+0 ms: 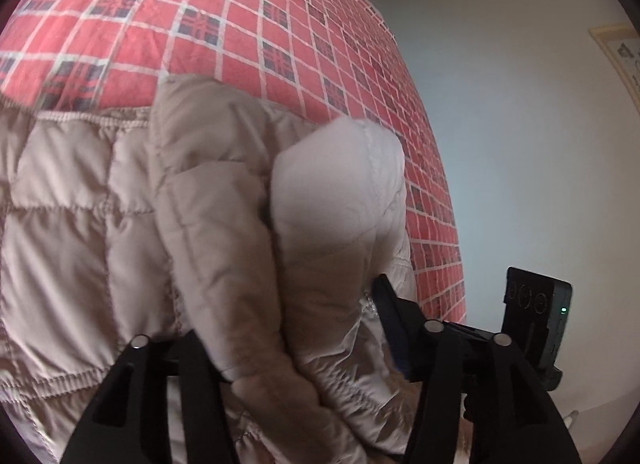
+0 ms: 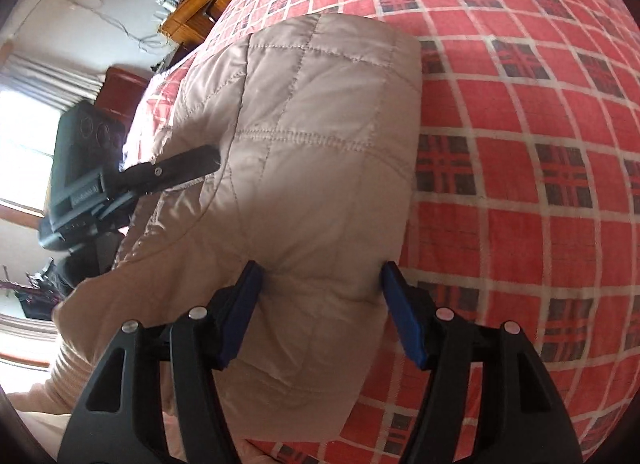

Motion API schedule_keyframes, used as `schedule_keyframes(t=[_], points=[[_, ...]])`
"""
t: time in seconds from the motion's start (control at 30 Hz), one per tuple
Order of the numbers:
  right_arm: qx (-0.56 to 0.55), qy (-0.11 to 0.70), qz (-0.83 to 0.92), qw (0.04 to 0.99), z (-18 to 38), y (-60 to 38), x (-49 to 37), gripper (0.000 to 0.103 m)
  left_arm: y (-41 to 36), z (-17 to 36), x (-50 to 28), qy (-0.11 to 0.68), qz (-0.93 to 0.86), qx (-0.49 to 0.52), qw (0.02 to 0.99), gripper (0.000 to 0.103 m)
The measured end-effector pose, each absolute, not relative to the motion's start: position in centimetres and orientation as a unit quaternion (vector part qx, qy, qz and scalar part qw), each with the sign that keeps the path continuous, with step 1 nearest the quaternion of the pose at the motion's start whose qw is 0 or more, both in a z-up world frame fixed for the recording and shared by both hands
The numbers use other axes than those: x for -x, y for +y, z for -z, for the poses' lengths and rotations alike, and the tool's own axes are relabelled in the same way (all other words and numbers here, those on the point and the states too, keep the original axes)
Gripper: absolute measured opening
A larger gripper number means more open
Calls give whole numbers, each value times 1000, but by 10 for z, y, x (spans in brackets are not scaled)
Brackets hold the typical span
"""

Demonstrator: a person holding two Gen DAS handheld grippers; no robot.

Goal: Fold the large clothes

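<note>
A beige quilted padded jacket lies partly folded on a bed covered by a red plaid bedspread with white grid lines, its bulk sitting near the bed's side edge, which falls away to a pale floor. The right gripper stands with its blue-padded jaws spread wide on either side of a puffy fold of the jacket, touching or nearly touching the fabric but not pinching it. The left gripper has a thick roll of the jacket, probably a sleeve, bunched between its fingers; one finger is buried under the cloth, so I cannot tell whether it is clamped or merely open around it. The slick, springy padding is the main risk: a fold let go too soon would likely puff open again, and a shallow bite on so thick a layer could slip out. A tug toward the near edge might also slide the whole garment off the bed. Open bedspread stretches well beyond the jacket on the far side, giving ample room to lay the fold inward, away from the drop.
</note>
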State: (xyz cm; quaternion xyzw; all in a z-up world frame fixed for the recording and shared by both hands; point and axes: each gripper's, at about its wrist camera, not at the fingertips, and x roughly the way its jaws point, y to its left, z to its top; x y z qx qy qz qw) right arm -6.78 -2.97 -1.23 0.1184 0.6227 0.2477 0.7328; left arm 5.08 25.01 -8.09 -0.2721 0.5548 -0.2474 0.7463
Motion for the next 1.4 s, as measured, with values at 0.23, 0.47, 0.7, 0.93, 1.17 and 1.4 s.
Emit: schedule_keyframes(t=[0.23, 0.47, 0.7, 0.93, 1.17, 1.4], points=[[-100, 619, -240, 741, 17, -23, 75, 66, 246, 83, -49, 556, 237, 272, 749, 43], [-135, 601, -245, 749, 4, -46, 76, 67, 233, 41, -39, 505, 289, 256, 772, 15], [-169, 564, -259, 766, -35, -81, 84, 68, 252, -15, -22, 429, 381, 274, 772, 13], [-174, 584, -296, 735, -26, -53, 89, 71, 340, 18, -10, 412, 366, 358, 754, 13], [-125, 616, -321, 708, -15, -1, 93, 72, 392, 99, -2, 437, 320, 408, 734, 15], [-77, 632, -309, 707, 0, 29, 89, 75, 398, 115, -4, 451, 309, 407, 732, 26]])
